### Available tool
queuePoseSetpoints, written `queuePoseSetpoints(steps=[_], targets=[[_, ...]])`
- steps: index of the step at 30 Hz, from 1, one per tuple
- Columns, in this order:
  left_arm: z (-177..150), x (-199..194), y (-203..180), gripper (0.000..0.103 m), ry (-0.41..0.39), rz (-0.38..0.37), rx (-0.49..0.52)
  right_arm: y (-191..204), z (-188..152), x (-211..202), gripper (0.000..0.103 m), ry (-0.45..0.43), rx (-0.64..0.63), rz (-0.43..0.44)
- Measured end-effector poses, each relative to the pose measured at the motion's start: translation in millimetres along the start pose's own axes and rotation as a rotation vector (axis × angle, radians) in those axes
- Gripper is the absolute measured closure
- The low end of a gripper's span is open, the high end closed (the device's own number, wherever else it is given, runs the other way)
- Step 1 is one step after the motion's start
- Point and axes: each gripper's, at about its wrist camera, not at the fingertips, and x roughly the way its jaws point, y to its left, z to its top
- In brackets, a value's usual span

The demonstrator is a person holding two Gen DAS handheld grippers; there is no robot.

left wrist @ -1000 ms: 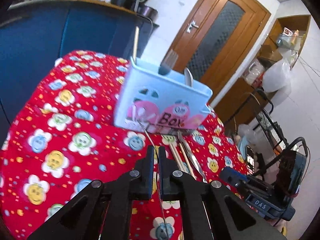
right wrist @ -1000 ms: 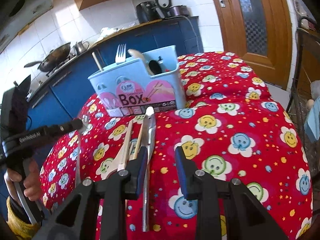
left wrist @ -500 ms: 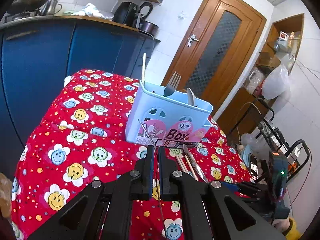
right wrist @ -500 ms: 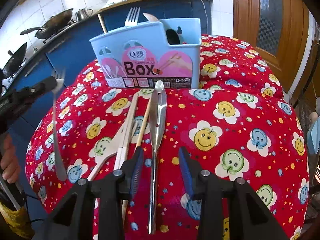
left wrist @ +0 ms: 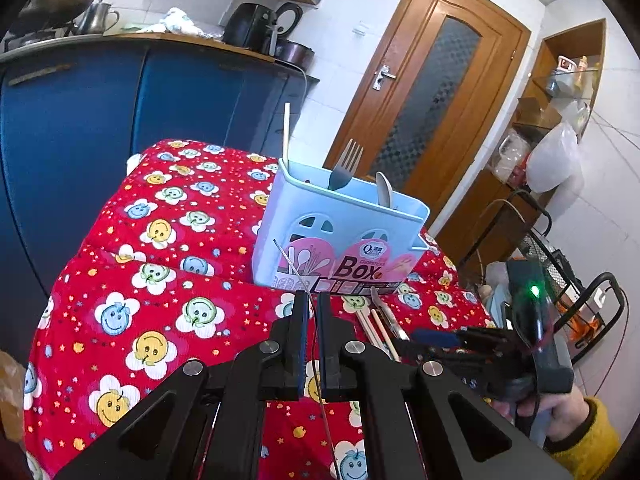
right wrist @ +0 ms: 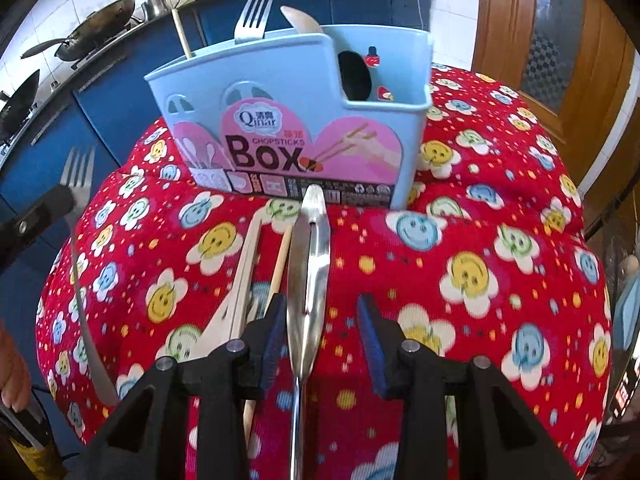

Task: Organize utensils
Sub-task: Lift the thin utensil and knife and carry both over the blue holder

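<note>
Right gripper (right wrist: 322, 334) has dropped in over the loose utensils and now sits low centre of the right wrist view, jaws part open and nothing pinched. The steel utensil (right wrist: 310, 264) lies flat on the red cloth (right wrist: 500, 248), running up the middle of the frame between the two pads, closer to the left pad; a second ago it lay outside the jaws, just off the left finger. So I read this as lined up for the next pick, no squeeze yet.

The pale flat utensil (right wrist: 244, 276) and chopstick (right wrist: 280, 264) lie just left of it, close enough to snag.

Left gripper (left wrist: 312, 320) hasn't moved much: shut tight on a fork (right wrist: 78, 184), tines up at left edge of the right wrist view, not yet dropped in.

Blue chopsticks box (right wrist: 288, 120) stands upper centre, already holding a fork, spoon and stick.
</note>
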Motion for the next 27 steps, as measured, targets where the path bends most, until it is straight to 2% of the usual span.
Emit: queuePoseSetpoints(steps=[4,7,13,19,27], targets=[[0.2,1.5,-0.8,0.099,0.0,0.001,0.002,0.7,7.0,4.1,0.065,0.003,-0.013,-0.011],[-0.3,1.4,-2.2,0.099,-0.004,-0.002,0.003,-3.3,4.2,2.3,0.078,-0.016,-0.009,-0.027],[-1.1,-5.7,-7.5,0.1,-0.028,-0.011,0.012,-18.2,-7.8,-8.5,0.081,-0.08,0.084,0.052],[0.6,-19.6,-16.2,0.101,-0.083,-0.037,0.036,-21.1,-26.1,-41.1,0.081,-0.237,0.132,0.129],[10.3,-33.4,-20.0,0.102,-0.147,-0.065,0.02,-19.5,-41.1,-90.3,0.081,-0.48,0.128,0.126]])
